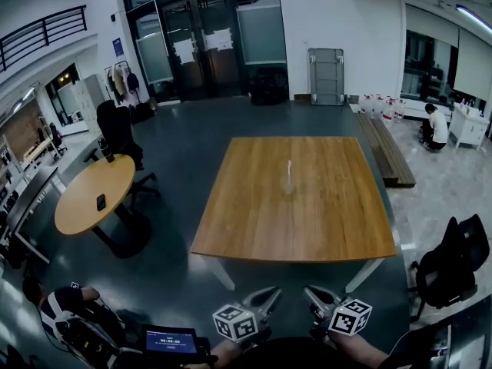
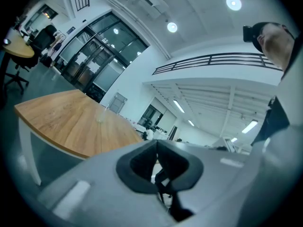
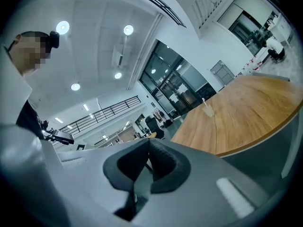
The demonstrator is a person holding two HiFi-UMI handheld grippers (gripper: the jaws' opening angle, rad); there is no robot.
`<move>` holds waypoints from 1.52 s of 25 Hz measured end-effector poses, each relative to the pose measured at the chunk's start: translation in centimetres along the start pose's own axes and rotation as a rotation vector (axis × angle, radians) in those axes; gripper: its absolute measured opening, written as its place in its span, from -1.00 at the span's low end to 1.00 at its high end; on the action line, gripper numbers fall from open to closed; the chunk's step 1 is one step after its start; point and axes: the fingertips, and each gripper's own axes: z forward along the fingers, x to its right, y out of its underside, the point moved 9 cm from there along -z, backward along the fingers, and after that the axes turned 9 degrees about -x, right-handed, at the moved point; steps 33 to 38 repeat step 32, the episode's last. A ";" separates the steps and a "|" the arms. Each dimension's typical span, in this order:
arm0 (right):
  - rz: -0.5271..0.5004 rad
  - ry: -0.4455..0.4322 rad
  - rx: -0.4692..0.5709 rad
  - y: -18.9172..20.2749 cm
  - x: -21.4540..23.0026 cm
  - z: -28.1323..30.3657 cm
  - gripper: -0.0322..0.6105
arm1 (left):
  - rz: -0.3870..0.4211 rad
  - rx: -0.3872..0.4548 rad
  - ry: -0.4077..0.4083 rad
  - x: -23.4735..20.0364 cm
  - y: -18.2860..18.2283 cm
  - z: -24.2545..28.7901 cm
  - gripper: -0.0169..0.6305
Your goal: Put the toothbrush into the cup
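Observation:
A clear cup point(image 1: 288, 184) stands near the middle of the wooden table point(image 1: 254, 229), and a thin white toothbrush point(image 1: 289, 167) stands upright in it. The cup point(image 2: 100, 115) is small and far off in the left gripper view; the right gripper view also shows the cup point(image 3: 209, 109) with the toothbrush point(image 3: 204, 101) sticking out. My left gripper point(image 1: 270, 292) and right gripper point(image 1: 309, 290) hang low before the table's near edge, well short of the cup. Both are shut with nothing between the tips: the left gripper point(image 2: 156, 143) and the right gripper point(image 3: 148, 142).
A round table point(image 1: 96, 194) with a dark phone and office chairs stands at the left. A black chair point(image 1: 453, 267) sits by the table's right front corner. A bench point(image 1: 384, 148) lies beyond the right edge, with a person point(image 1: 437, 125) crouching farther back.

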 end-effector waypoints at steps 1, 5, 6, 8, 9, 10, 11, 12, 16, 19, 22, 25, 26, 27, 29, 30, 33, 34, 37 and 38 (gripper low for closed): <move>-0.002 0.001 -0.003 0.1 -0.1 0.1 -0.88 | 0.002 0.003 0.002 0.0 0.1 -0.1 -0.95; 0.003 0.003 -0.001 0.2 0.0 0.1 -0.88 | -0.012 0.001 0.004 -0.2 0.3 0.0 -0.95; 0.002 0.002 0.000 0.2 0.0 0.0 -0.88 | -0.012 0.002 0.004 -0.3 0.3 0.1 -0.95; 0.003 0.005 0.001 0.2 0.1 -0.2 -0.88 | -0.004 0.002 0.008 -0.1 0.2 0.4 -0.95; 0.004 0.006 0.004 0.2 0.3 -0.4 -0.88 | 0.002 -0.001 0.011 0.0 0.2 0.6 -0.95; 0.005 0.006 0.008 0.2 0.5 -0.6 -0.88 | 0.009 -0.005 0.013 0.2 0.2 0.9 -0.95; 0.006 0.003 0.012 0.2 0.7 -0.8 -0.88 | 0.016 -0.008 0.014 0.3 0.2 1.2 -0.95; 0.008 0.000 0.015 0.2 0.8 -0.9 -0.88 | 0.023 -0.010 0.015 0.4 0.1 1.3 -0.95; 0.013 -0.007 0.017 0.1 1.2 -1.0 -0.88 | 0.031 -0.009 0.017 0.6 0.2 1.9 -0.95; 0.009 -0.008 0.015 -0.1 1.3 -0.7 -0.88 | 0.024 -0.012 0.018 0.3 0.2 2.0 -0.95; 0.011 -0.011 0.014 -0.2 1.5 -0.5 -0.88 | 0.023 -0.010 0.015 0.2 0.1 2.1 -0.95; 0.010 -0.017 0.002 -0.2 1.7 -0.4 -0.88 | 0.021 -0.003 0.009 0.2 0.2 2.1 -0.95; 0.006 -0.019 -0.002 -0.2 1.7 -0.3 -0.88 | 0.020 -0.002 0.008 0.1 0.2 2.1 -0.95; 0.002 -0.021 -0.005 -0.2 1.7 -0.1 -0.88 | 0.018 0.000 0.007 0.0 0.2 2.1 -0.95; -0.004 -0.024 -0.008 -0.3 1.8 0.0 -0.88 | 0.017 0.005 0.003 -0.1 0.2 2.1 -0.95; -0.007 -0.025 -0.009 -0.3 1.9 0.0 -0.88 | 0.018 0.008 0.001 -0.2 0.3 2.2 -0.95; -0.013 -0.027 -0.012 -0.4 2.1 0.1 -0.88 | 0.018 0.012 -0.003 -0.3 0.2 2.3 -0.95; -0.013 -0.027 -0.012 -0.4 2.1 0.1 -0.88 | 0.018 0.012 -0.003 -0.3 0.2 2.3 -0.95; -0.013 -0.027 -0.012 -0.4 2.1 0.1 -0.88 | 0.018 0.012 -0.003 -0.3 0.2 2.3 -0.95; -0.013 -0.027 -0.012 -0.4 2.1 0.1 -0.88 | 0.018 0.012 -0.003 -0.3 0.2 2.3 -0.95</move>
